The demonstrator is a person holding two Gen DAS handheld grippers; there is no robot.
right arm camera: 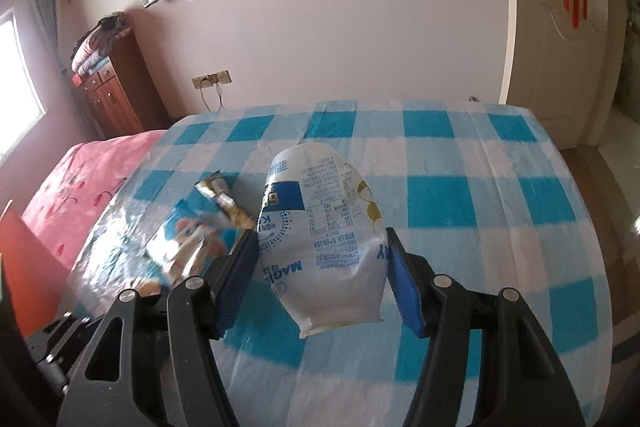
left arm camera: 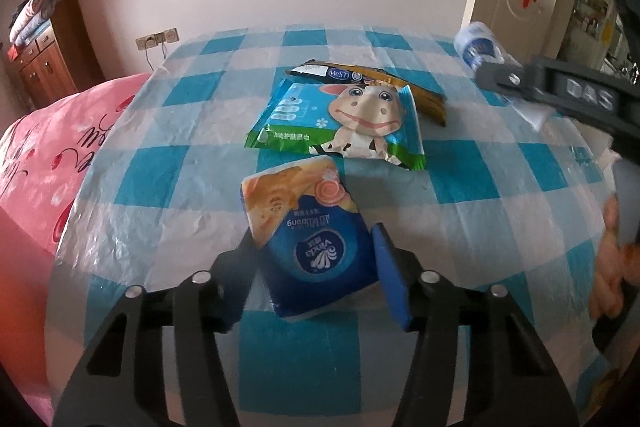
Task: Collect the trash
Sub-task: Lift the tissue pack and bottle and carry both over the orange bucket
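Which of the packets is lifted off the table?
The white pouch, gripped in the right tool; the tissue pack and cow packet lie flat.

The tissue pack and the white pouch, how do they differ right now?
The tissue pack lies flat on the checked tablecloth; the white pouch is lifted off it. The tissue pack is blue and orange, the white pouch mostly white with blue print. Both sit between gripper jaws.

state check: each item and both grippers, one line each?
left gripper: closing around tissue pack, contact unclear
tissue pack: flat on tablecloth
right gripper: shut on white pouch
white pouch: held off table
cartoon cow packet: flat, overlapping yellow wrapper
yellow wrapper: lying, partly covered
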